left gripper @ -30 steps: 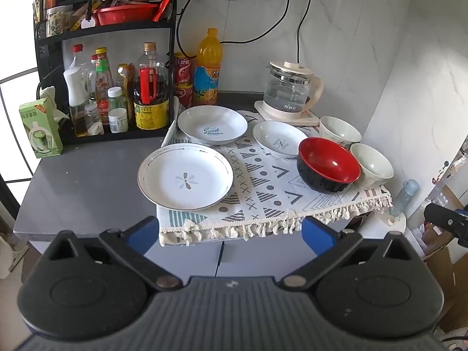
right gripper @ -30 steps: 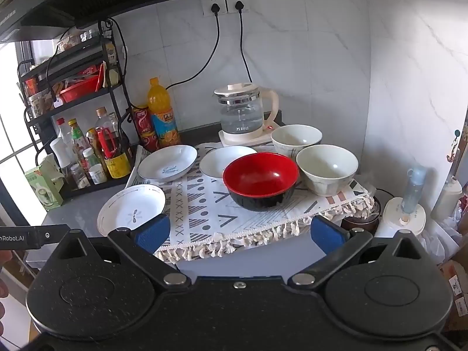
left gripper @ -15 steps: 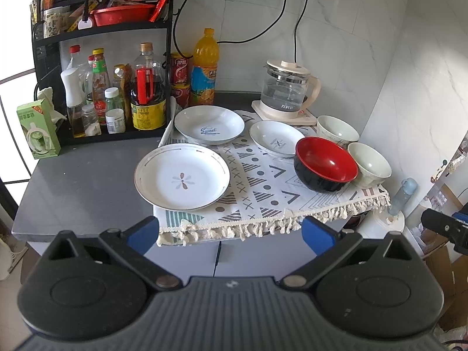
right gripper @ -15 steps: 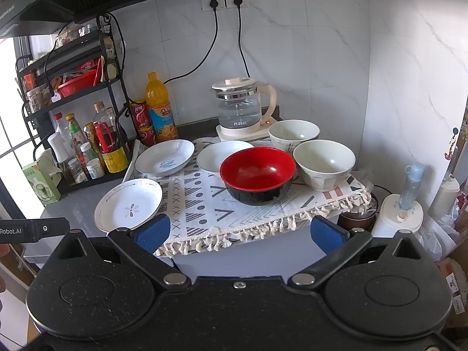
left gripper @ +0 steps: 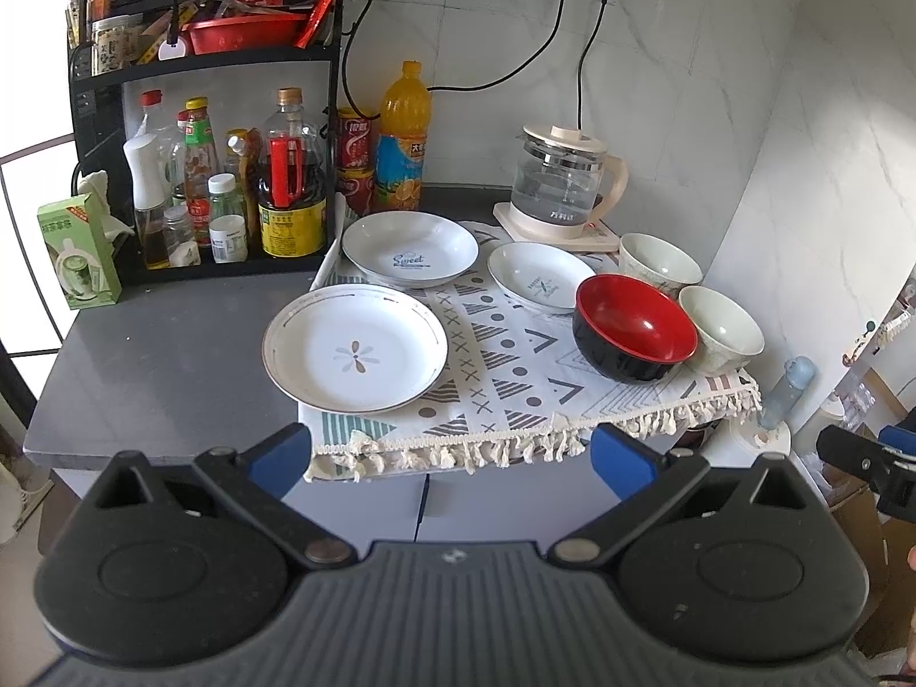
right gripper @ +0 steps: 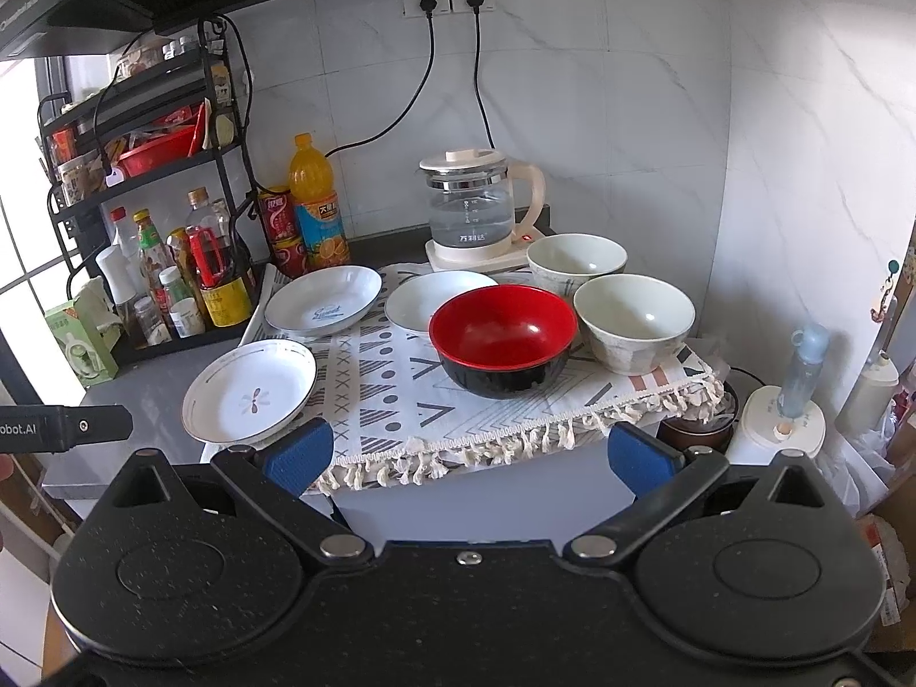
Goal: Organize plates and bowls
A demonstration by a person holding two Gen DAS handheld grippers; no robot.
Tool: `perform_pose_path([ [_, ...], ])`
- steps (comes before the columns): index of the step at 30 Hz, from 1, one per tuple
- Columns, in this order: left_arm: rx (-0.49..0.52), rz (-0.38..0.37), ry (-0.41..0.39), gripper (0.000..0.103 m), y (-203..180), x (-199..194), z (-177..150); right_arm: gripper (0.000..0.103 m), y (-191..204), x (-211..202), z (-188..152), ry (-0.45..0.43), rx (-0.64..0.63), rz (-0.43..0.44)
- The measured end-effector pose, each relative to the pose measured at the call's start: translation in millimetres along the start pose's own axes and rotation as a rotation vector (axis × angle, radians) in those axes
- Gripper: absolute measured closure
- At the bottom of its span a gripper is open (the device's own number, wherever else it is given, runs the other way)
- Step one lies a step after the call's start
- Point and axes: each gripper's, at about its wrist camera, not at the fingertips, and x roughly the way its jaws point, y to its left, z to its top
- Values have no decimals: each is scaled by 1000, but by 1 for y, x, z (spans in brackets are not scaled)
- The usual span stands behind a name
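Observation:
Three white plates lie on a patterned cloth [left gripper: 515,378]: a large flower plate [left gripper: 355,348] at the front left, a "Sweet" plate [left gripper: 410,248] behind it, and a small plate [left gripper: 541,276] to its right. A red and black bowl [left gripper: 634,326] and two white bowls, one in front [left gripper: 721,330] and one behind [left gripper: 658,257], stand at the right. My left gripper [left gripper: 450,461] is open and empty, short of the counter's front edge. My right gripper [right gripper: 468,455] is open and empty, facing the red bowl [right gripper: 502,339].
A glass kettle [left gripper: 564,189] stands at the back by the wall. A black rack [left gripper: 200,63] with several bottles is at the back left, with an orange drink bottle [left gripper: 403,137] beside it. A green box [left gripper: 77,252] sits at the far left on the grey counter [left gripper: 166,366].
Both grippers have drifted slightly; the view of the counter has shifted a little. The dishes have not moved.

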Motion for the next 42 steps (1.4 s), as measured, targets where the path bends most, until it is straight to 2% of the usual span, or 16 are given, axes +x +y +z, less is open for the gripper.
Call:
perform_pose_path([
  [29, -13, 19, 5, 0, -5, -11, -3, 0, -4, -8, -2, 16, -4, 17],
  [42, -9, 40, 13, 0, -14, 5, 8, 0, -17, 6, 11, -1, 30, 12],
])
